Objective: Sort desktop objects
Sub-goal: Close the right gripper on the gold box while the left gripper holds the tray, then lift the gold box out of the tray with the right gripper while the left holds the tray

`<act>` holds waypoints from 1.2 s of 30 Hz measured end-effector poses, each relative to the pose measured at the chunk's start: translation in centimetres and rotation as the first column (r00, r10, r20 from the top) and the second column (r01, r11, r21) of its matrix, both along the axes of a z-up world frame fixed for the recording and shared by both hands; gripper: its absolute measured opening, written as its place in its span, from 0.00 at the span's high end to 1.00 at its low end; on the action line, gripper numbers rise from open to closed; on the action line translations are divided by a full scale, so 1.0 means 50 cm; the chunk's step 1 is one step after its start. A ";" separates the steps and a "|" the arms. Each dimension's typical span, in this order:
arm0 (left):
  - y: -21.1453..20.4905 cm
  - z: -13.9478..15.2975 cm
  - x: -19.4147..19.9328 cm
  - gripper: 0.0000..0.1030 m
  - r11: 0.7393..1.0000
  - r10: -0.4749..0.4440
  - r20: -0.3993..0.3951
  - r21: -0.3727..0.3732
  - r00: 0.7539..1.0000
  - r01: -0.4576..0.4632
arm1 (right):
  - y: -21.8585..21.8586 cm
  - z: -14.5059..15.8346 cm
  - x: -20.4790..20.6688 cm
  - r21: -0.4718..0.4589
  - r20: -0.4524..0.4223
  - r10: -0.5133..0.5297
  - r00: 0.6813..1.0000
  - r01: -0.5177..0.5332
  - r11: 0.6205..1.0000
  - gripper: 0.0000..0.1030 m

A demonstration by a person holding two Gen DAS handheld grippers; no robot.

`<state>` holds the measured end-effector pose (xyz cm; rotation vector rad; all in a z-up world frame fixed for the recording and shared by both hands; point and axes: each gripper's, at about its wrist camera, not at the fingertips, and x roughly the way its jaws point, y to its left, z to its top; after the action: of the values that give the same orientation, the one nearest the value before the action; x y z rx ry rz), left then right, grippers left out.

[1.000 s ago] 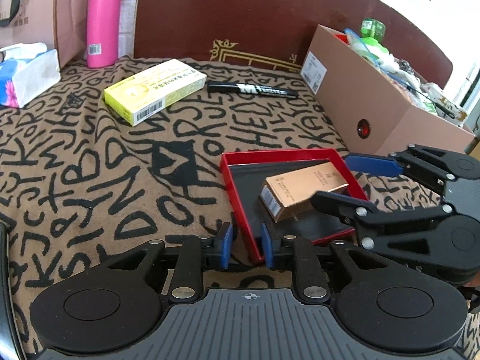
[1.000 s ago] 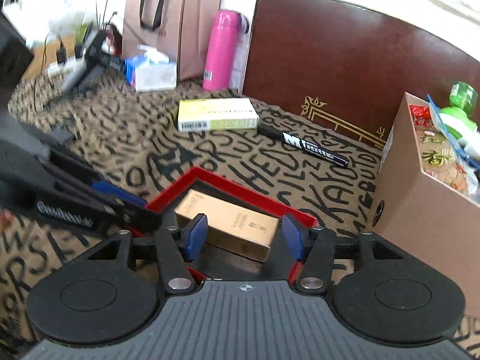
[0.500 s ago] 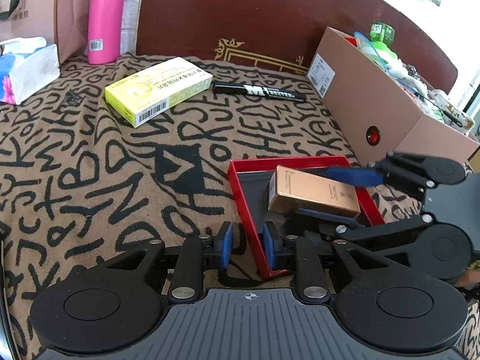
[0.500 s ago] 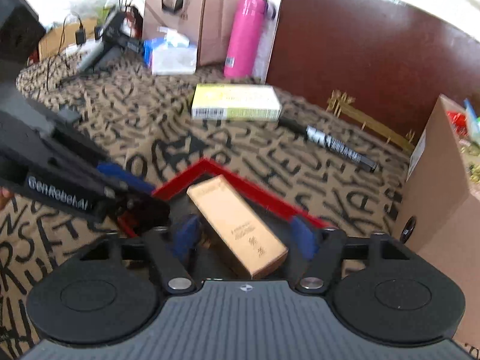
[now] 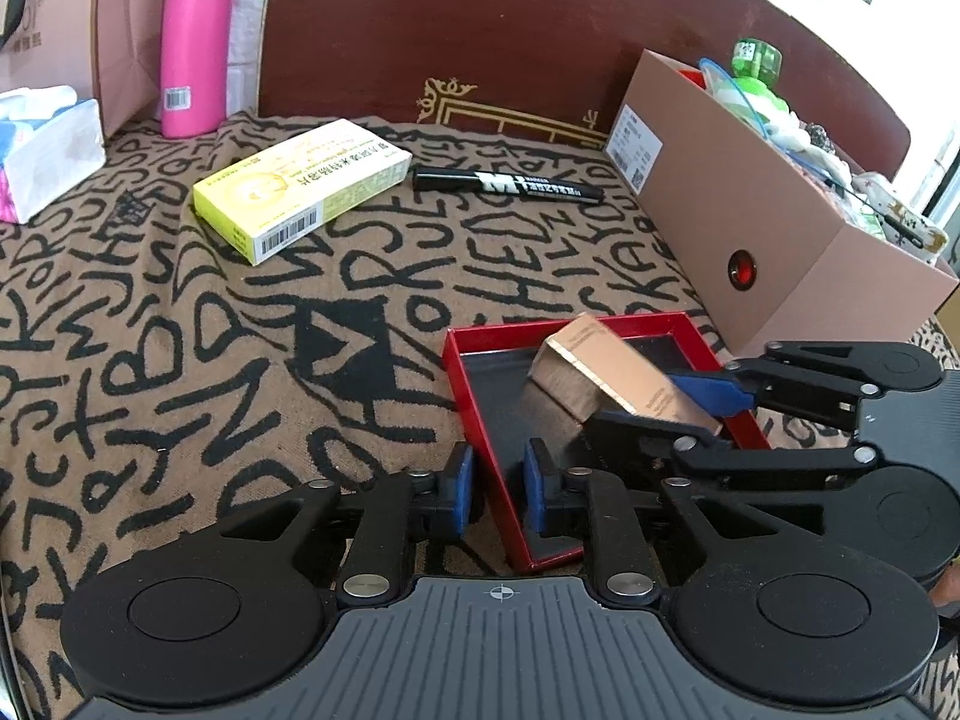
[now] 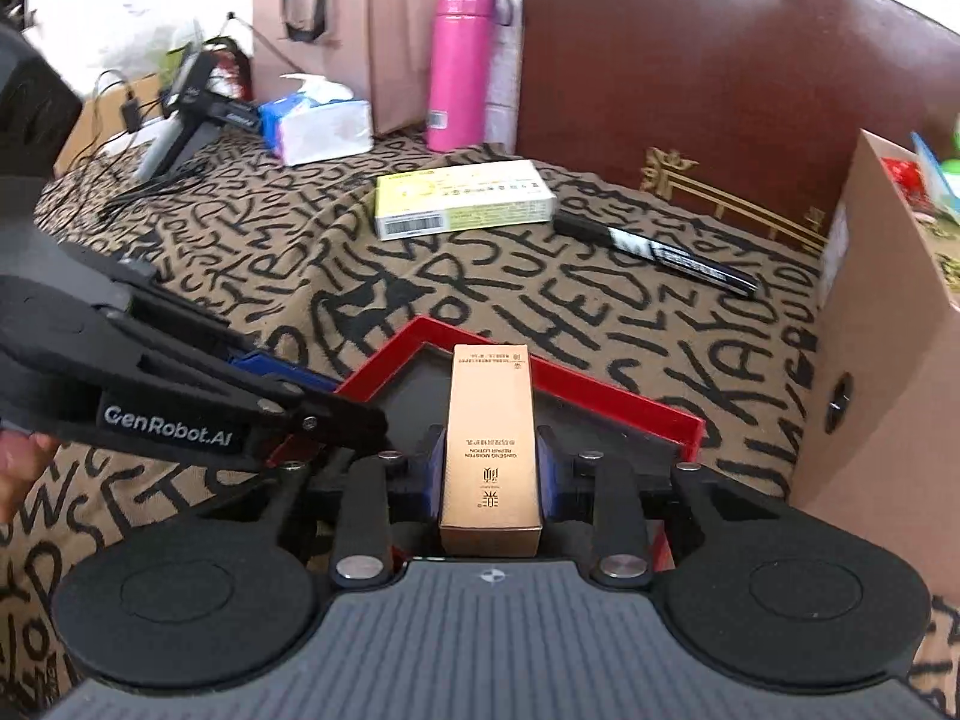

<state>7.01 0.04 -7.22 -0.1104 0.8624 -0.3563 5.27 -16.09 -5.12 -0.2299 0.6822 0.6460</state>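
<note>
Your right gripper (image 6: 491,468) has its blue pads pressed against both long sides of the gold lotion box (image 6: 491,450), so it is closed on that box. The box points forward along the fingers, its far end raised over the red tray (image 6: 630,405). In the left wrist view the same box (image 5: 612,372) sits tilted above the tray's dark floor (image 5: 510,384), with the right gripper (image 5: 690,414) reaching in from the right side. Whether the box's lower edge touches the tray floor is hard to tell from either view.

Your left gripper (image 5: 497,492) straddles the near left wall of the tray, one blue pad outside the red rim and the other inside. The gap between the pads is narrow, and they look pinched on the wall, though the contact itself is not sharp enough to be sure.

The tray rests on the lettered brown cloth (image 5: 180,360), close to the pink cardboard box (image 5: 750,228) filled with odds and ends. Farther back on the cloth, a yellow medicine box (image 5: 300,192) lies just beside a black marker (image 5: 510,186), the marker's cap end near the box's corner. Behind them a pink bottle (image 5: 195,36) stands upright against the wall, a tissue pack (image 5: 48,150) sits at the left edge, and a paper bag (image 6: 354,30) stands next to the bottle.
</note>
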 end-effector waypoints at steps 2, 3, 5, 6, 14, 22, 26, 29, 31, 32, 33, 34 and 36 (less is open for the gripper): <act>-0.001 -0.001 0.000 0.69 1.000 0.002 0.004 -0.004 1.000 -0.002 | -0.014 0.007 -0.003 0.022 0.002 -0.033 0.999 0.033 0.999 0.67; -0.003 -0.002 0.000 0.68 1.000 0.000 0.006 0.000 1.000 0.000 | -0.023 0.014 -0.006 0.032 0.008 -0.050 0.999 0.050 0.998 0.67; -0.008 -0.001 -0.002 0.69 1.000 -0.006 0.012 0.014 1.000 0.005 | -0.043 0.028 -0.014 0.053 0.027 -0.083 0.996 0.082 0.995 0.67; -0.010 0.000 -0.002 0.73 1.000 -0.005 0.014 0.021 1.000 0.005 | -0.054 0.036 -0.021 0.064 0.036 -0.098 0.995 0.095 0.993 0.67; -0.011 0.004 -0.027 0.92 0.998 -0.008 0.014 0.055 1.000 0.008 | -0.143 0.041 -0.063 0.066 0.044 -0.242 0.969 0.239 0.969 0.67; -0.046 0.011 -0.085 0.86 0.993 -0.069 0.010 0.096 0.998 0.067 | -0.196 0.000 -0.092 0.050 -0.021 -0.338 0.941 0.339 0.939 0.67; -0.076 0.019 -0.118 0.73 0.973 -0.195 0.014 0.133 0.981 0.191 | -0.205 -0.007 -0.101 0.049 -0.023 -0.350 0.937 0.351 0.935 0.67; -0.070 0.037 -0.098 0.49 0.974 -0.165 0.069 0.166 0.984 0.152 | -0.209 -0.011 -0.101 0.050 -0.026 -0.356 0.934 0.357 0.933 0.67; -0.071 0.047 -0.071 0.38 0.969 -0.180 0.110 0.190 0.978 0.157 | -0.212 -0.015 -0.102 0.049 -0.030 -0.362 0.932 0.363 0.930 0.67; -0.076 0.050 -0.056 0.37 0.964 -0.203 0.126 0.197 0.971 0.176 | -0.213 -0.016 -0.101 0.050 -0.034 -0.365 0.930 0.366 0.929 0.67; -0.082 0.050 -0.040 0.36 0.959 -0.222 0.139 0.207 0.965 0.191 | -0.214 -0.018 -0.101 0.051 -0.039 -0.369 0.929 0.370 0.927 0.67; -0.091 0.049 -0.023 0.34 0.953 -0.243 0.145 0.221 0.959 0.208 | -0.215 -0.019 -0.102 0.052 -0.041 -0.372 0.927 0.373 0.926 0.67; -0.111 0.038 0.008 0.32 0.932 -0.303 0.135 0.247 0.943 0.264 | -0.217 -0.019 -0.105 0.053 -0.042 -0.374 0.926 0.376 0.925 0.67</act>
<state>7.40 -5.52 -5.34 0.2572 0.7429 -0.5289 0.03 -26.92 -6.08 -0.0290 0.7124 0.3012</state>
